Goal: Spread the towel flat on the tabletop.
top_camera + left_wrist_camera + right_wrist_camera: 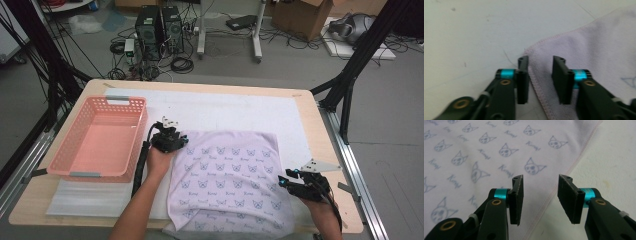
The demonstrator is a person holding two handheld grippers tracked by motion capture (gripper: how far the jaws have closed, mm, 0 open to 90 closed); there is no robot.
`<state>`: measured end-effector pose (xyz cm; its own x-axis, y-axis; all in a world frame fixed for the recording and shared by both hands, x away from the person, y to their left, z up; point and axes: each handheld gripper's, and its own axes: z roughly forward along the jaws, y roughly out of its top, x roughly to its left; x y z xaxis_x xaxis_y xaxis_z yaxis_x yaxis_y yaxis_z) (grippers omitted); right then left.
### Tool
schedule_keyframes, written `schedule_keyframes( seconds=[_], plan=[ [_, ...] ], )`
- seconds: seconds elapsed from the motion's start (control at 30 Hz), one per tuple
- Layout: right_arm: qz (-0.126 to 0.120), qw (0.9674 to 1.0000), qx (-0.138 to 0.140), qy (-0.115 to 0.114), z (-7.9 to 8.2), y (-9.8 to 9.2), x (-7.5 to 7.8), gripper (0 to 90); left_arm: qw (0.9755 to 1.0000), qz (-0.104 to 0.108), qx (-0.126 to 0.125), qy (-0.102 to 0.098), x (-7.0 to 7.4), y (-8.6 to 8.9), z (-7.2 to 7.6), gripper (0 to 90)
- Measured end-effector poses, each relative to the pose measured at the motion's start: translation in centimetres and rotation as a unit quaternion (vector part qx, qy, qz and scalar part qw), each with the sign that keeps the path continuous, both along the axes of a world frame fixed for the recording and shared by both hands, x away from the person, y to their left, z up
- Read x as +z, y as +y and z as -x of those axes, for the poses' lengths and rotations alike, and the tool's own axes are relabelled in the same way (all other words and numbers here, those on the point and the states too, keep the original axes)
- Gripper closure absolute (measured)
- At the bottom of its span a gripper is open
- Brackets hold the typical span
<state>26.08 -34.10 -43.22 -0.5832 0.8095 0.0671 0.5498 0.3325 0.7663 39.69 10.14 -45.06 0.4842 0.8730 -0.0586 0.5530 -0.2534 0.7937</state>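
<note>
Left tongs (540, 75) and right tongs (541, 198) both released, straddling towel (227, 175) hems at ten and four o'clock; shallow bite risks hem slipping free.

The towel (227, 177) lies spread on the mat (240, 107) between the two claws. The left gripper (172, 142) sits at its far left corner, with the basket (102, 137) just left of it. The right gripper (290, 181) straddles the towel's right edge, bare mat to its right, the table's (310, 107) rim beyond.
</note>
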Motion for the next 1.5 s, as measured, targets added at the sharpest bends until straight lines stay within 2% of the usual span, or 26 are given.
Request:
schedule_keyframes(
  seconds=[0.03,0.07,0.1,0.13,0.17,0.2,0.27,0.3,0.37,0.47,0.6,0.67,0.77,0.83,0.87,0.9,0.93,0.97,1.0,1.03,1.1,1.2,1.27,1.33,1.4,1.5],
  plan=[
    [0.0,1.0,0.0,0.0,-0.5,0.0,-0.1,55.0,1.0,-0.007,0.004,0.001,0.1,-0.1,-0.2,85.9],
    [-0.001,1.0,0.0,0.001,-0.9,0.1,-0.1,54.8,0.9993,-0.032,0.021,-0.005,0.3,-0.2,-0.4,86.4],
    [-0.003,1.0,-0.003,0.005,-1.4,0.3,-0.2,54.8,0.9982,-0.038,0.045,-0.015,0.4,0.0,-0.6,86.8],
    [-0.002,1.0,-0.005,0.006,-1.8,0.4,-0.3,54.8,0.9974,-0.021,0.066,-0.021,0.5,0.5,-0.8,86.8],
    [0.0,0.9999,-0.008,0.006,-2.3,0.5,-0.4,54.8,0.9966,0.008,0.08,-0.017,0.5,1.1,-1.1,86.8],
    [0.001,0.9999,-0.014,0.008,-2.8,0.6,-0.5,54.8,0.9963,0.025,0.082,-0.009,0.3,1.4,-1.3,86.6],
    [0.004,0.9997,-0.024,0.01,-4.0,0.6,-0.6,54.7,0.9972,0.023,0.071,-0.006,0.0,1.4,-1.3,84.2],
    [0.003,0.9995,-0.029,0.013,-4.6,0.7,-0.7,54.7,0.9974,0.023,0.068,-0.008,0.0,1.3,-1.2,78.5],
    [0.016,0.999,-0.039,0.013,-6.1,0.7,-0.7,54.5,0.9972,0.05,0.056,-0.002,0.2,1.5,-1.1,66.4],
    [0.027,0.998,-0.057,0.012,-8.4,0.8,-0.4,54.0,0.997,0.063,0.045,0.004,0.3,1.5,-0.9,57.4],
    [0.02,0.9971,-0.073,0.014,-11.1,0.9,0.2,53.3,0.997,0.069,0.033,0.011,0.1,1.6,-0.6,54.2],
    [0.007,0.997,-0.075,0.014,-12.4,1.2,0.3,53.3,0.9973,0.065,0.032,0.016,-0.1,1.7,-0.5,53.4],
    [0.001,0.9967,-0.075,0.029,-14.4,1.8,-0.2,54.5,0.9975,0.06,0.031,0.018,-0.2,1.6,-0.4,51.2],
    [0.018,0.9965,-0.071,0.04,-15.3,2.3,-0.8,61.9,0.9982,0.048,0.032,0.016,-0.1,1.4,-0.3,51.2],
    [0.027,0.9965,-0.069,0.039,-15.6,2.5,-1.1,67.4,0.9985,0.041,0.035,0.014,-0.1,1.3,-0.3,54.0],
    [0.026,0.9966,-0.071,0.032,-15.6,2.6,-1.1,78.5,0.9991,0.015,0.041,0.004,-0.1,1.2,-0.2,59.0],
    [0.024,0.9974,-0.061,0.032,-15.9,2.7,-1.1,84.5,0.9993,0.006,0.037,0.0,-0.1,1.2,-0.3,70.7],
    [0.029,0.9973,-0.059,0.033,-16.1,2.8,-1.0,85.9,0.9985,0.031,0.043,0.015,0.0,1.3,-0.4,83.9],
    [0.039,0.9971,-0.059,0.027,-16.3,2.9,-0.9,86.6,0.9972,0.043,0.057,0.022,0.1,1.4,-0.4,86.3],
    [0.056,0.9962,-0.065,0.015,-16.3,2.9,-0.8,86.8,0.9966,0.043,0.07,0.007,0.2,1.3,-0.4,86.5],
    [0.069,0.9949,-0.073,-0.004,-16.6,2.7,-0.9,86.9,0.9965,0.029,0.076,-0.016,0.3,1.0,-0.6,86.6],
    [0.071,0.9921,-0.094,-0.042,-16.7,2.5,-0.7,87.0,0.9964,0.026,0.077,-0.023,0.3,0.6,-1.1,86.6],
    [0.075,0.9899,-0.105,-0.058,-16.6,2.6,-0.4,86.9,0.9954,0.033,0.08,-0.041,0.2,0.7,-1.4,86.4],
    [0.068,0.9894,-0.114,-0.058,-16.7,2.6,-0.4,85.9,0.9947,0.04,0.087,-0.036,0.1,0.8,-1.4,82.4],
    [0.064,0.9886,-0.129,-0.046,-16.6,2.4,-0.6,74.4,0.9947,0.038,0.09,-0.035,0.3,1.1,-1.3,64.9],
    [0.039,0.9887,-0.141,-0.032,-16.2,1.7,-0.4,66.4,0.9954,0.048,0.079,-0.023,0.6,1.8,-0.9,53.6]
  ],
)
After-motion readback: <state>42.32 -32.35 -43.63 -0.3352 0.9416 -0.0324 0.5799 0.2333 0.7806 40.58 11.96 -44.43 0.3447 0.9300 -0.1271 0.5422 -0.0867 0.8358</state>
